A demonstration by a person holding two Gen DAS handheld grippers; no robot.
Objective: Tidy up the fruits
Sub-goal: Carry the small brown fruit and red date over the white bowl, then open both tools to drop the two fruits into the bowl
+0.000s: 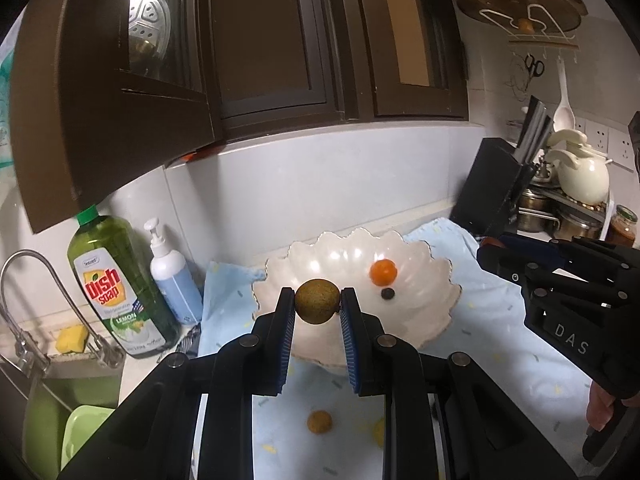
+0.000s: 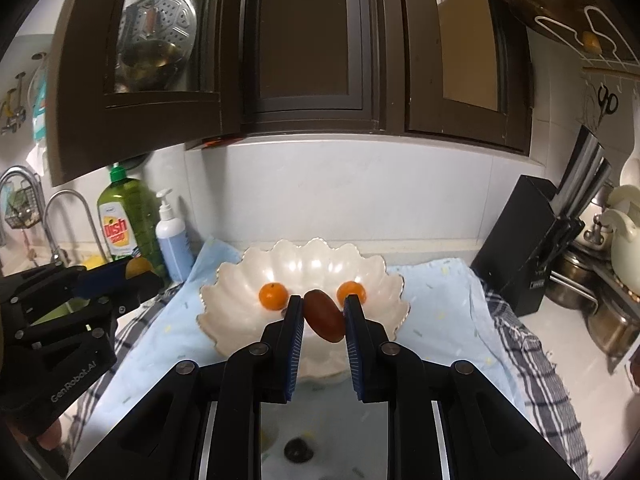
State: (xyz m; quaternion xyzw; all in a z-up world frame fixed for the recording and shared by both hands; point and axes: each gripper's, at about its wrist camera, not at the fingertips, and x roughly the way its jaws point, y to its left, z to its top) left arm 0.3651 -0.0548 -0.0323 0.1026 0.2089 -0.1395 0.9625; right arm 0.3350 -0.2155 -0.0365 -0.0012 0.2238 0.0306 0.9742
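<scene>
Both my claws held fruit above the bowl.

My left claw (image 1: 318, 304) was clamped on a round brown-green fruit (image 1: 317, 301), pinched at the fingertips, just in front of the scalloped white bowl (image 1: 436, 308). My right claw (image 2: 320, 312) gripped a dark red oval fruit (image 2: 325, 315), tilted between the pads, over the bowl's near rim. An orange fruit (image 1: 383, 272) and a small dark one (image 1: 387, 294) lay inside the bowl. Another brown fruit (image 1: 319, 422) sat on the blue towel (image 1: 500, 344) below my left claw.
</scene>
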